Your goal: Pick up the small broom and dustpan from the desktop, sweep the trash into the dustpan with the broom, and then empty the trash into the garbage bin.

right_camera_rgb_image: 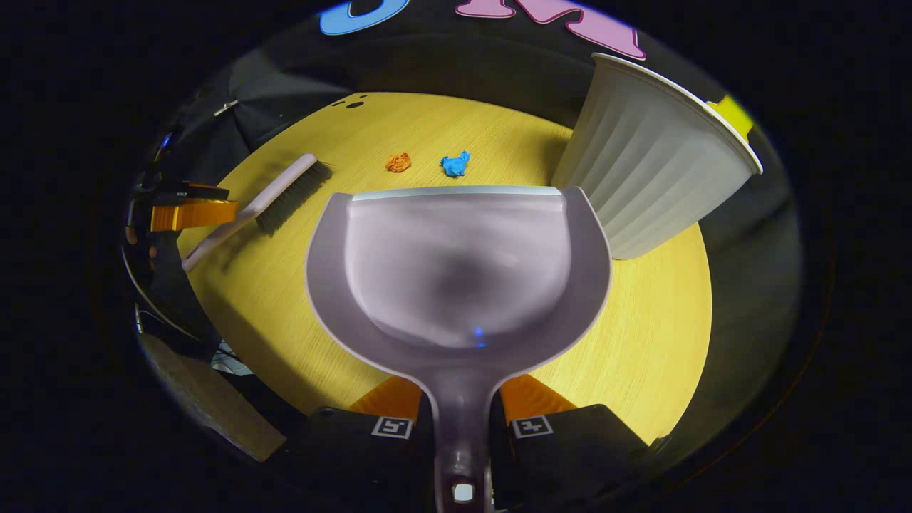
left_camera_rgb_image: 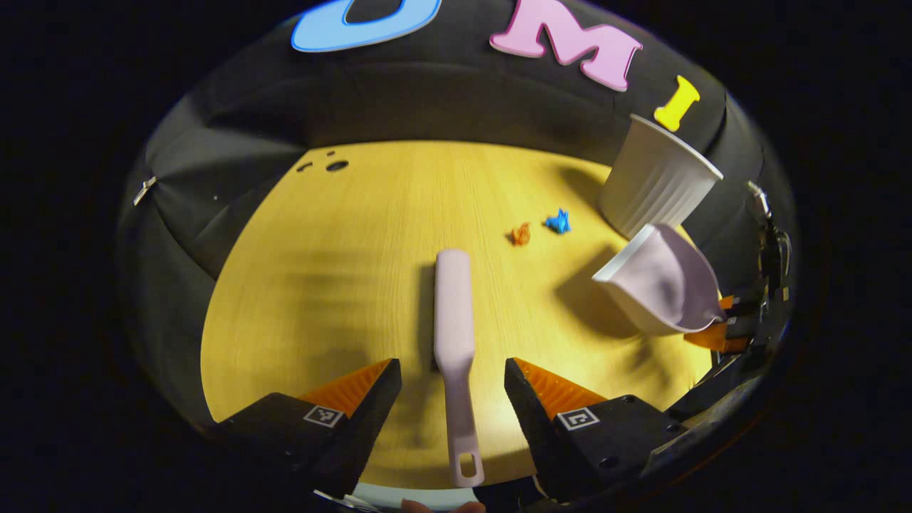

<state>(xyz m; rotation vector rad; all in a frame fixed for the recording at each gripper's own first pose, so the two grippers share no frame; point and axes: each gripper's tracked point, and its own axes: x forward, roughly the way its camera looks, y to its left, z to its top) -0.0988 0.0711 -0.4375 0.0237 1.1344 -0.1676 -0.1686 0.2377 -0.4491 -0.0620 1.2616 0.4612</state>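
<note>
Looks like wood-grain laminate on the desktop (left_camera_rgb_image: 370, 235), fine lines, smooth with a soft satin sheen. Smooth matt plastic for the pale broom (left_camera_rgb_image: 454, 313) lying at 6 o'clock in the left gripper view, with dark, rough-looking bristles (right_camera_rgb_image: 292, 196) at 10 o'clock in the right gripper view. Same sort of plastic on the dustpan (right_camera_rgb_image: 456, 263), a bit glossier inside, with a lighter, maybe rubbery strip (right_camera_rgb_image: 456, 192) along the front lip. Ribbed, matt off-white plastic on the garbage bin (right_camera_rgb_image: 648, 164) at 2 o'clock. Crumpled paper for the orange scrap (right_camera_rgb_image: 398, 162) and blue scrap (right_camera_rgb_image: 454, 164). Matt black cloth wall (left_camera_rgb_image: 442, 100) behind, softly creased.
</note>
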